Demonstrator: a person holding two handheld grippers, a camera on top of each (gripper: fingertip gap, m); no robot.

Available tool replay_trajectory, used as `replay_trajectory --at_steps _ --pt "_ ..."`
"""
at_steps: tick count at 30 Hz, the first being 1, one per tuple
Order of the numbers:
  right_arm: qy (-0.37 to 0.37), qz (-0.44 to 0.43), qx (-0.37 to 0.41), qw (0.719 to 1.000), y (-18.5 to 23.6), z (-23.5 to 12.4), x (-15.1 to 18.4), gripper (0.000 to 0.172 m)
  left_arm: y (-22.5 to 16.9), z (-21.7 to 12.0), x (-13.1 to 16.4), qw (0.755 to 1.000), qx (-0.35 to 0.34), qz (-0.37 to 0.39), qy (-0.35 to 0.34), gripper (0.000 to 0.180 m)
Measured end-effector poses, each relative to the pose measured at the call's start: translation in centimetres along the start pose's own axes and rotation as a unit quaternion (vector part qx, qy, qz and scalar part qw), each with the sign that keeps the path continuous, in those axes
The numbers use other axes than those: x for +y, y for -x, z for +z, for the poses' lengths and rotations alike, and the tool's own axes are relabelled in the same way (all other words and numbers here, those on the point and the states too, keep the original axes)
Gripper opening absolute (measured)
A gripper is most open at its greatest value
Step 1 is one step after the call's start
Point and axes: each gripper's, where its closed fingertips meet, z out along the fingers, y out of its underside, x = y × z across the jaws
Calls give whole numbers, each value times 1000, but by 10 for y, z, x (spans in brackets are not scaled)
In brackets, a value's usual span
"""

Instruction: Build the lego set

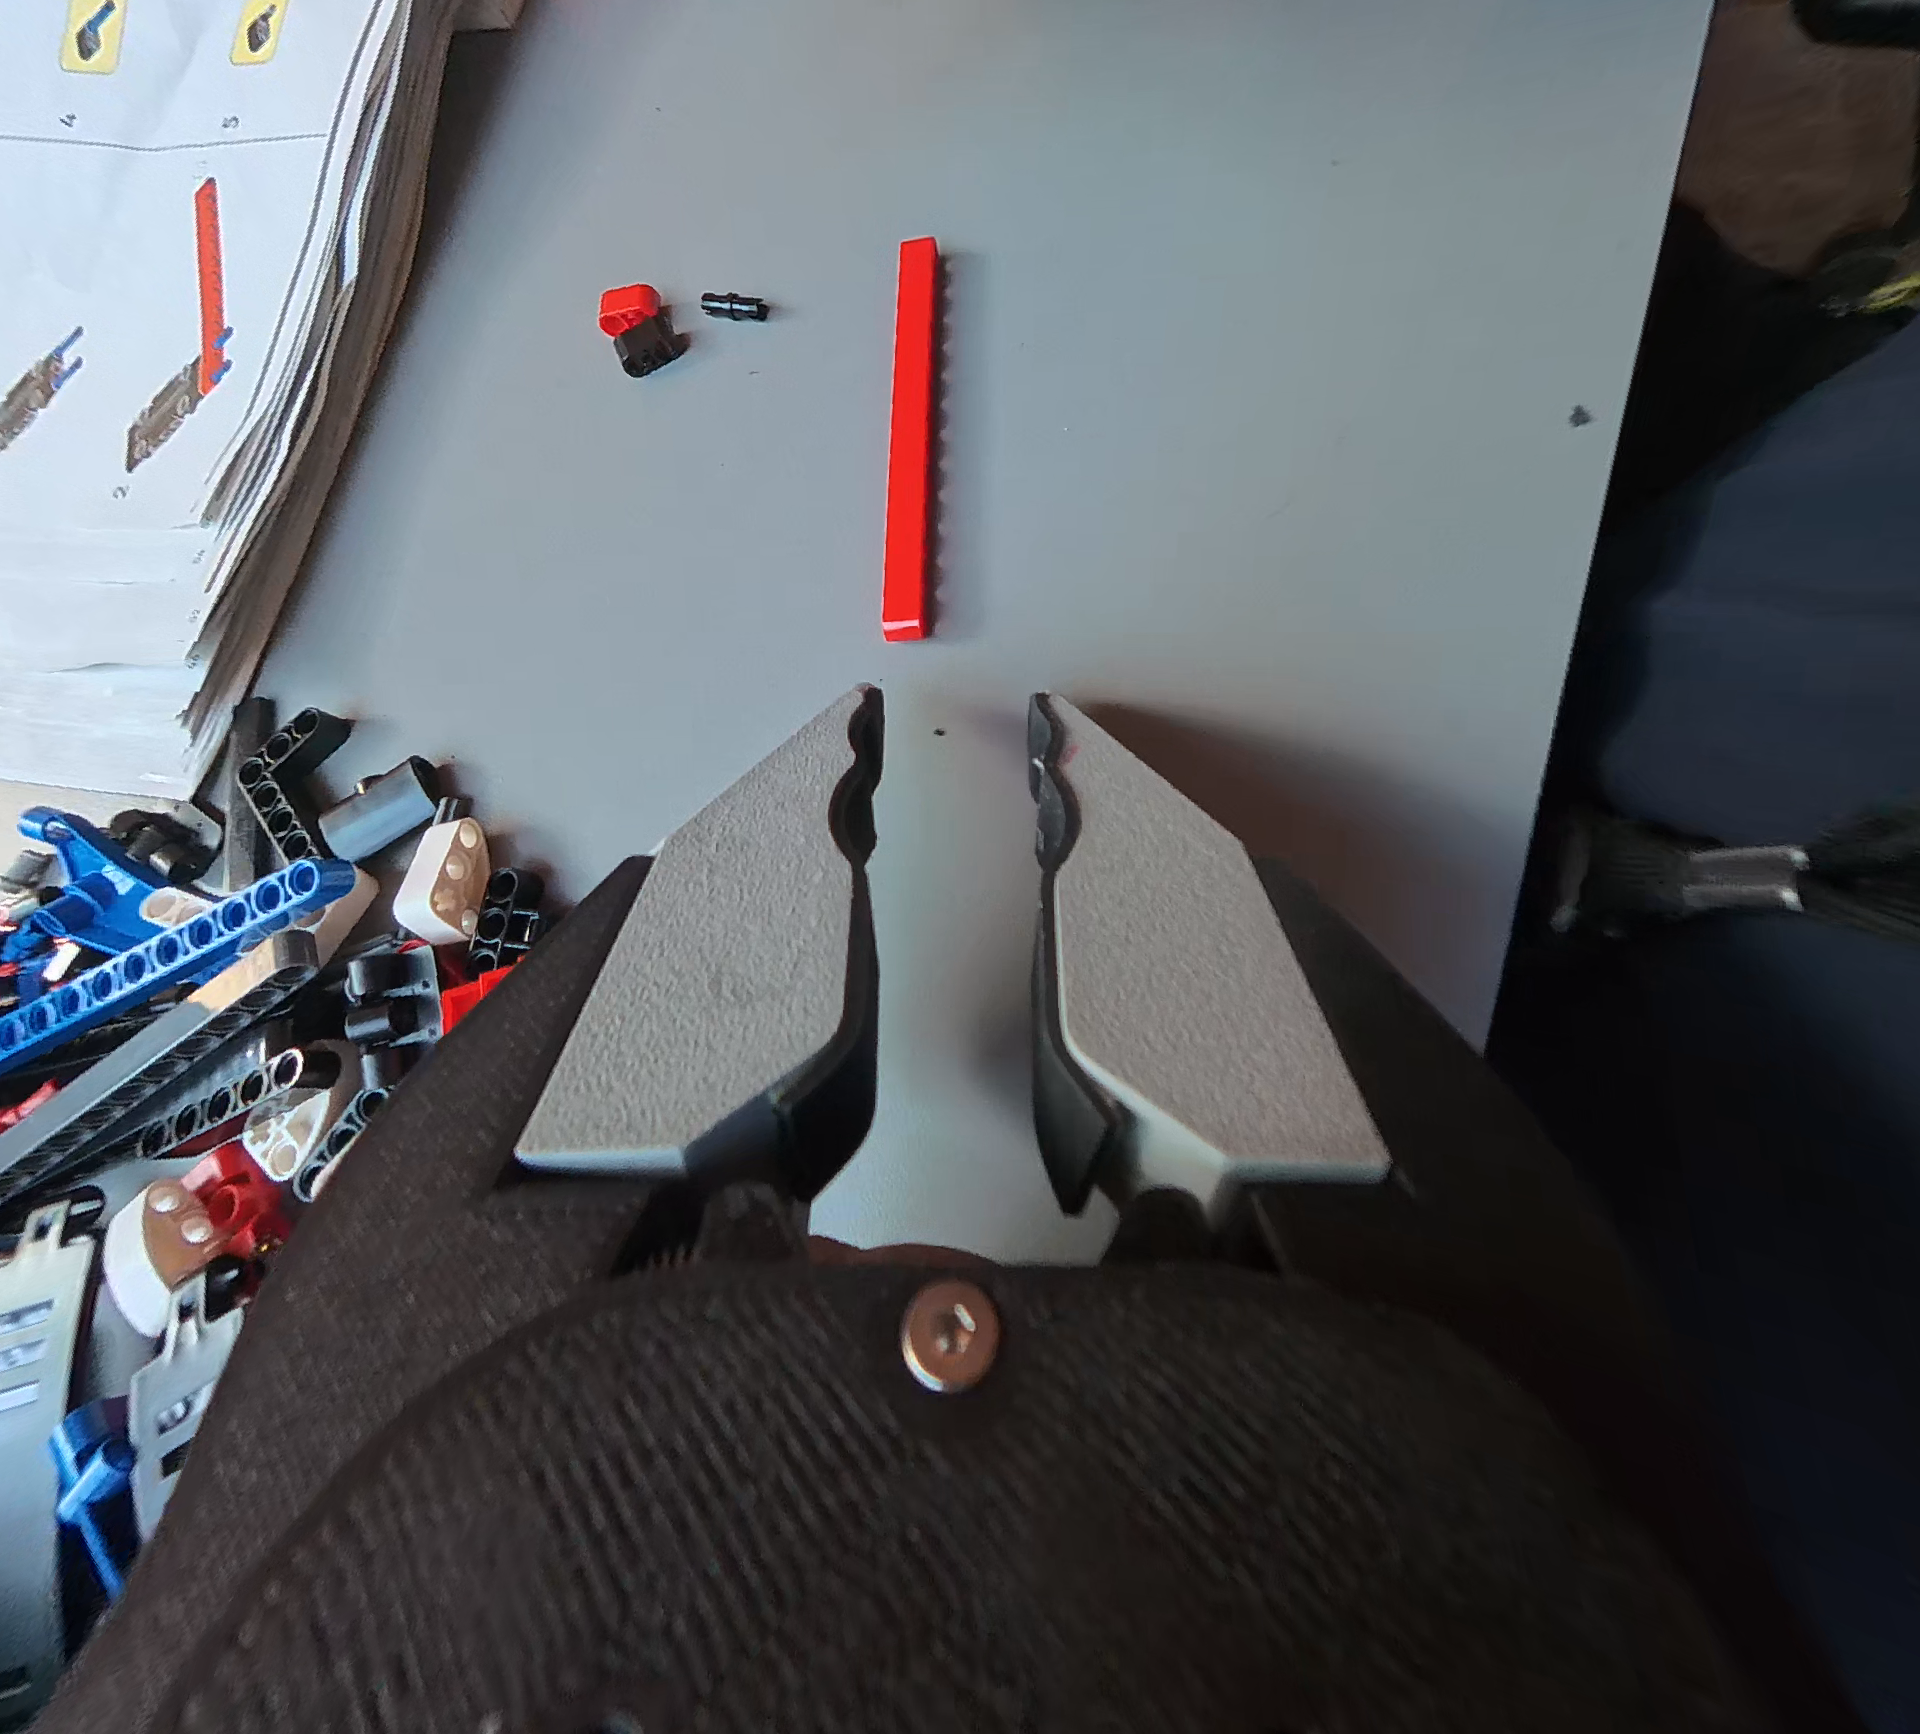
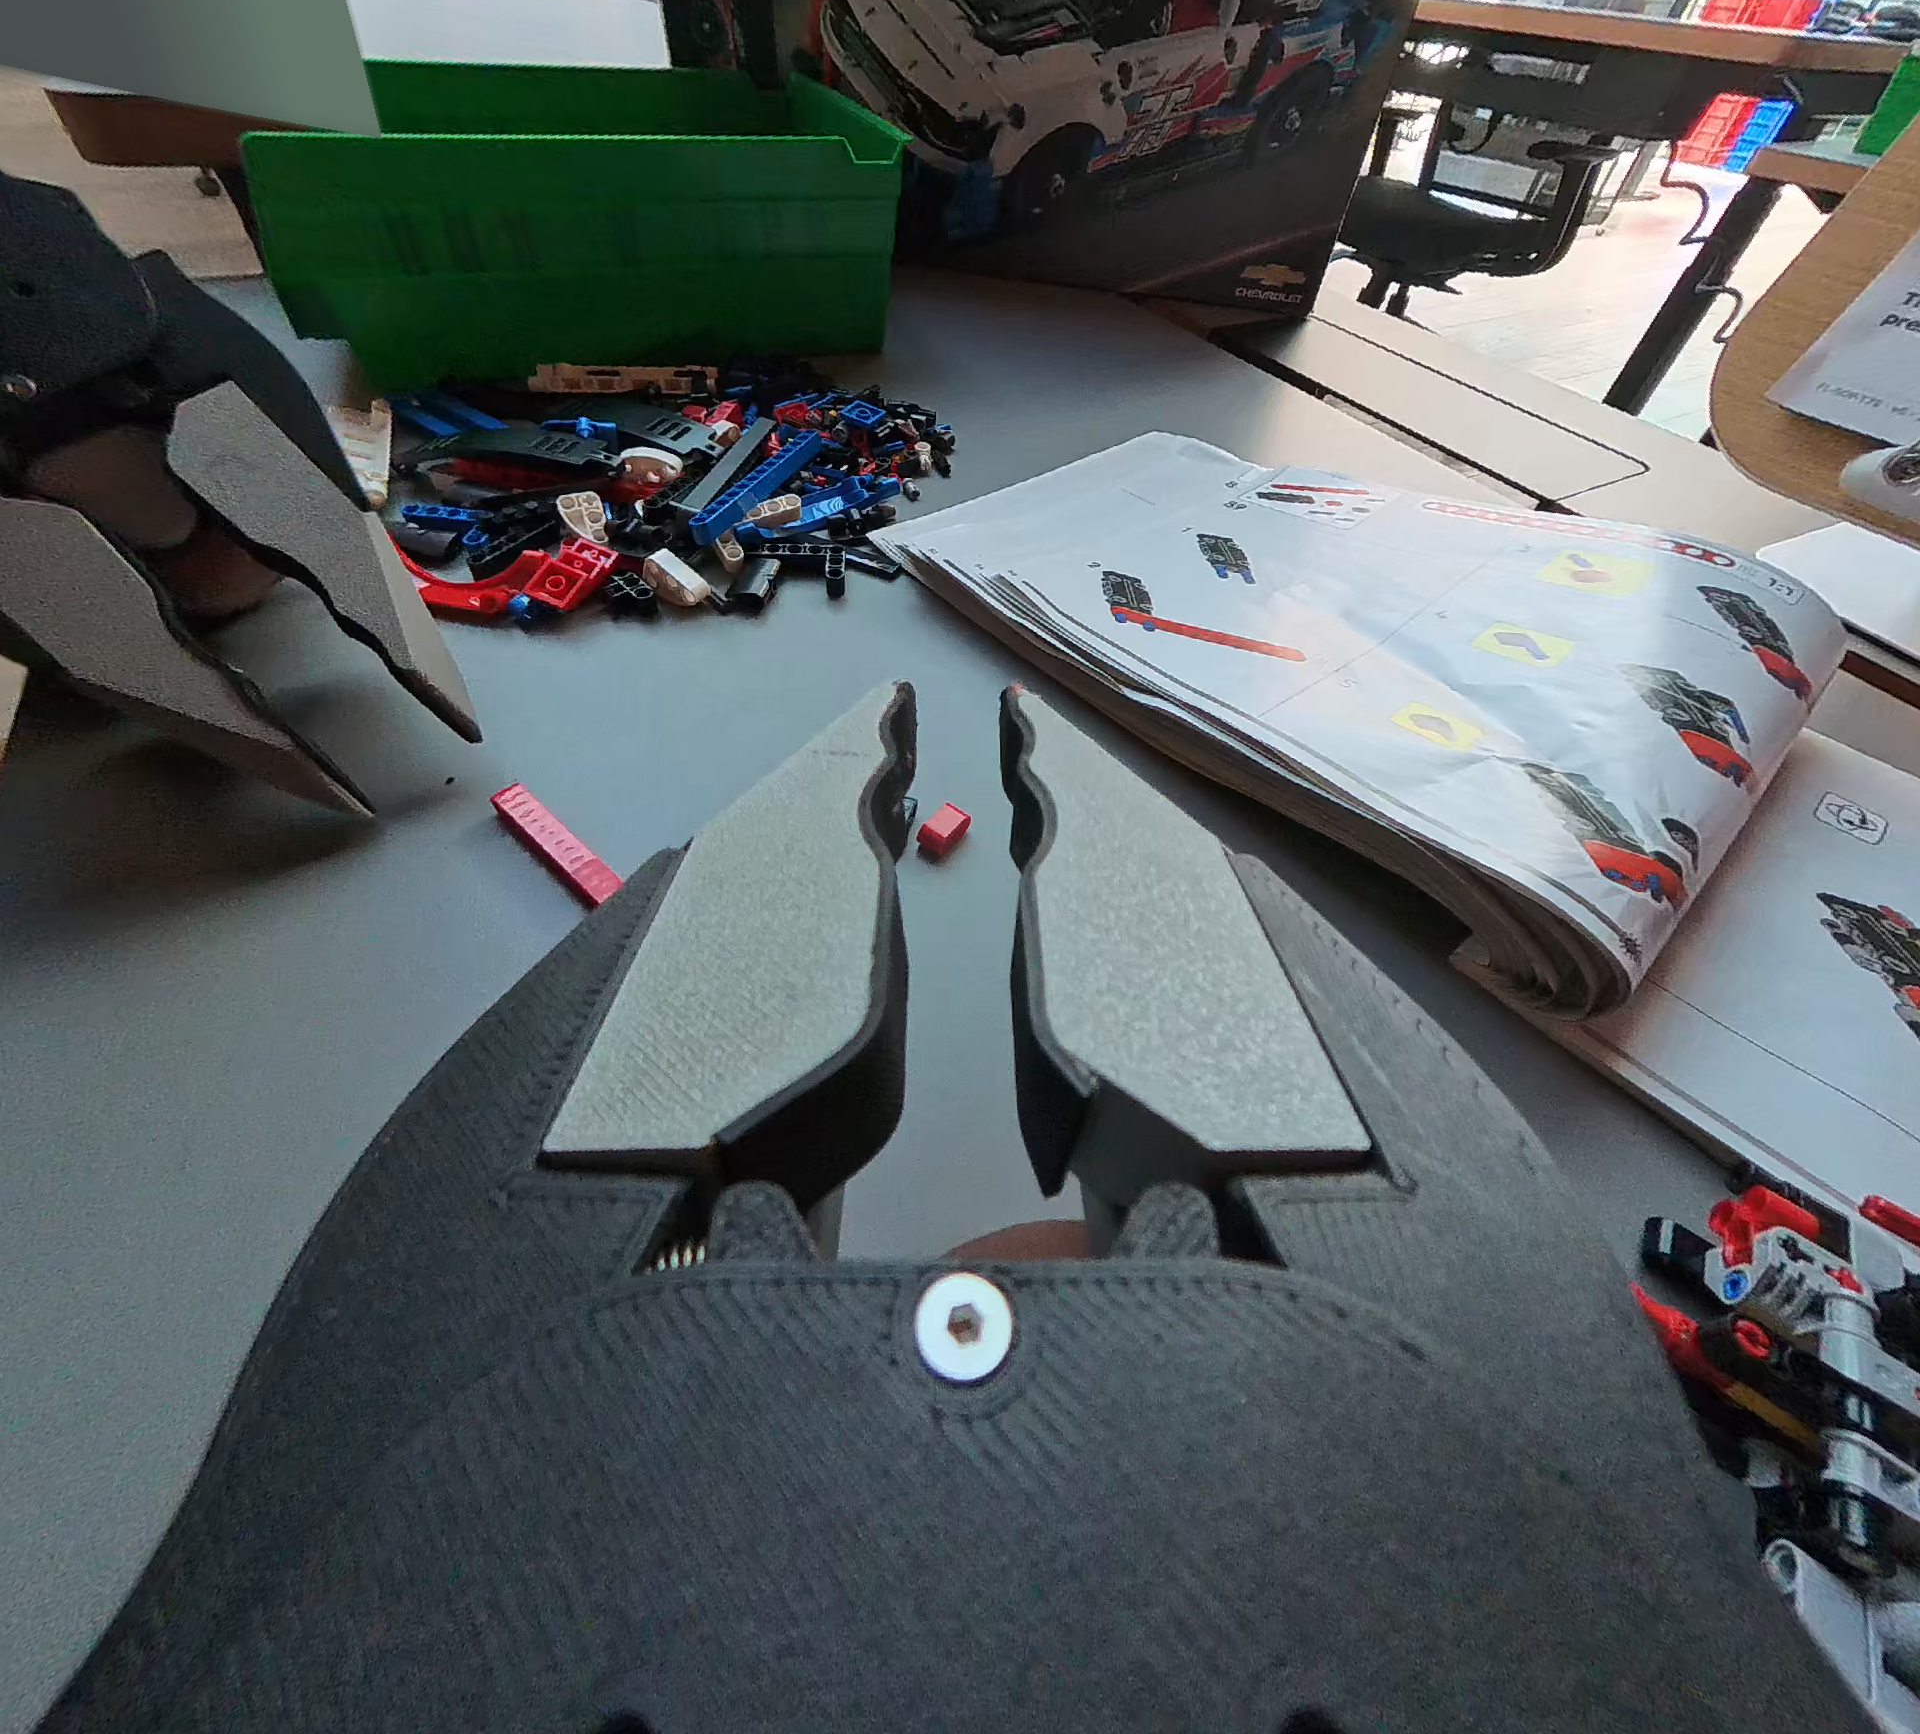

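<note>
Both jaws gape empty: left gripper [image 1: 956,708] just short of red beam [image 1: 910,437]; right gripper [image 2: 958,697] above small red connector [image 2: 943,828]; approach squarely.

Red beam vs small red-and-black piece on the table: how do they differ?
The red beam is long, thin and all red; the small red-and-black piece is short, stubby and two-coloured. The beam lies just ahead of the left claw; the small piece lies nearer the instruction booklet. Both rest loose on the grey table, ungripped.

long red toothed beam [image 1: 910,437] flat on grey table [image 1: 1247,334]; small red-black connector [image 1: 642,328] nearby.
</note>
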Motion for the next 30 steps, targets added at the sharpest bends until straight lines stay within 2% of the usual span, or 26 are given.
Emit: replay_trajectory --at_steps 9,14,20,26,30 --pt "3 -11 11 1000 1 -2 1 12 -1 1 1 992 -80 93 10 20" --pt "1 -12 13 1000 2 -5 1 11 0 -4 1 988 -116 102 12 23" --pt "3 -17 11 1000 5 -5 1 10 6 -34 11 992 -125 2 -17 26" --pt "-1 -1 4 1000 7 -3 0 9 23 -68 35 980 -154 -116 -40 25" --pt "-1 0 -1 1000 9 -1 -1 9 26 -78 44 975 -159 -146 -46 26"
